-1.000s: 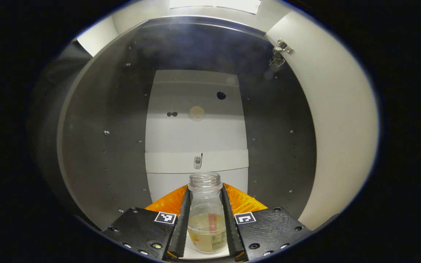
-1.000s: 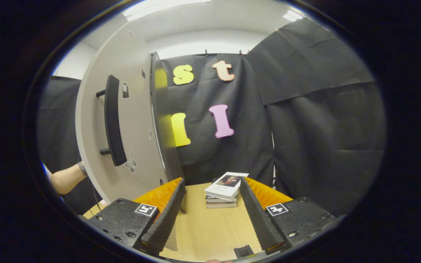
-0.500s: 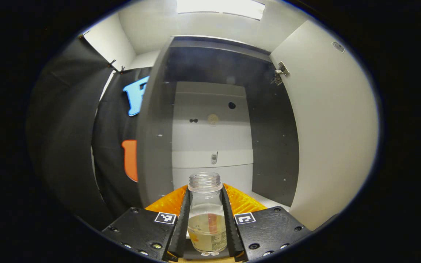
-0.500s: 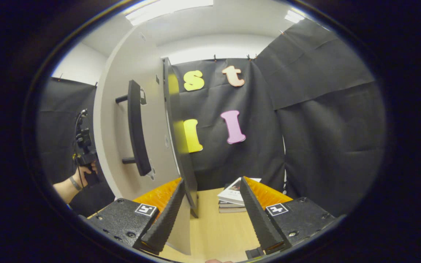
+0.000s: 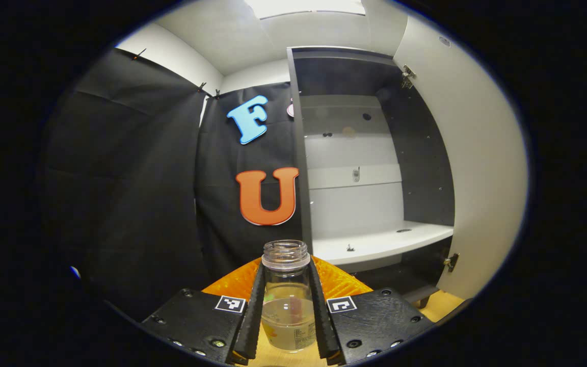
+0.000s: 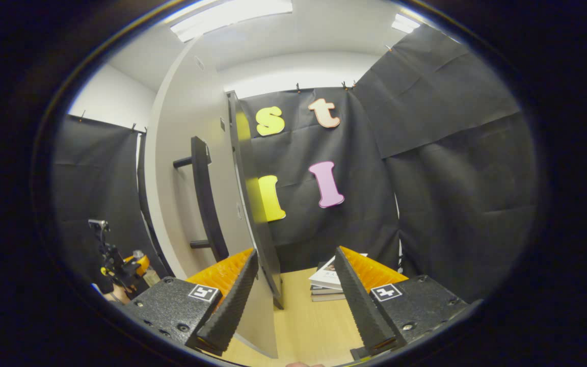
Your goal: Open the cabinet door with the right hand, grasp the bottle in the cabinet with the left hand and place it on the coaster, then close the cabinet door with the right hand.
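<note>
Clear glass, round-shouldered and uncapped, describes the bottle clamped upright between the two ribbed fingers of the left hand-held gripper. Both fingers press its sides. A little pale liquid sits in its lower half, and its threaded neck rises above the fingertips.

Beyond the bottle and to its right in the left gripper view stands the cabinet, dark inside with a pale back panel and a smooth white shelf. The bottle is outside the cabinet, held above a strip of light wood worktop that shows beneath it. The cabinet door, a flat pale panel with metal hinges, is swung wide open at the right.

In the right gripper view, the right hand-held gripper is spread open with nothing between its toothed fingers. It points at the door's outer face, which carries a long dark bar handle standing proud on two posts. A small stack of books lies on the worktop farther back, against the black cloth wall.

Judging by this, the carry to the coaster is the step in hand (the coaster itself cannot be made out). The next move calls for finding it, lowering the bottle level so the liquid stays put, then releasing. After that the right hand-held gripper must push the door shut.
</note>
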The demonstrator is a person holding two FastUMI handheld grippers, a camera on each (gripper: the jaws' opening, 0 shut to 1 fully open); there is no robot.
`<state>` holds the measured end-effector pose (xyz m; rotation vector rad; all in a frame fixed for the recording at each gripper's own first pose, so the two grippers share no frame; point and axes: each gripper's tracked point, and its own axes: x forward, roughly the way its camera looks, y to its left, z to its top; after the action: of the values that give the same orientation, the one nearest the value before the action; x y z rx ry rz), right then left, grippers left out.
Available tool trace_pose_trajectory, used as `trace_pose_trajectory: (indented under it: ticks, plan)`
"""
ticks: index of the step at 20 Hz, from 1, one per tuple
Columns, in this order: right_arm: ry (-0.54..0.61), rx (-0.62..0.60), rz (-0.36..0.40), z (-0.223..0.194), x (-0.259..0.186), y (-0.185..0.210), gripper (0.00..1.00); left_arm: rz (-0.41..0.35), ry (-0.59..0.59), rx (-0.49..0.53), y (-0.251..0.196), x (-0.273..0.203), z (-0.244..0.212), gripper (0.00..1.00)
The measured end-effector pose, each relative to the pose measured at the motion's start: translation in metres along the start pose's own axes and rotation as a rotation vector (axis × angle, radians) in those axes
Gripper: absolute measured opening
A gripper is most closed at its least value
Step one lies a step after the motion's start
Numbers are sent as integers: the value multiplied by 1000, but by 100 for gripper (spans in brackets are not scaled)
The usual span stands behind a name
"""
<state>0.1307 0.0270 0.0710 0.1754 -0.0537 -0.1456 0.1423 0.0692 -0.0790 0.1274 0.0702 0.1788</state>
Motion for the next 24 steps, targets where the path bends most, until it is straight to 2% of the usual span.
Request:
trace_pose_trajectory:
  ticks: [4,8,11,15,24]
  plan:
    - [5,1,-29,-7,-1,2,94,47,81,-64,10,-25,-60,43]
    - [2,38,-42,-1,-5,6,94,90,98,-106,17,-40,-104,44]
    - [4,37,-56,2,-7,8,94,160,103,-81,30,-53,-132,43]
    - [11,5,-76,3,-9,14,94,179,41,-59,31,-64,-143,43]
    - [46,-14,-103,-3,-13,17,92,188,62,-98,31,-72,-169,43]
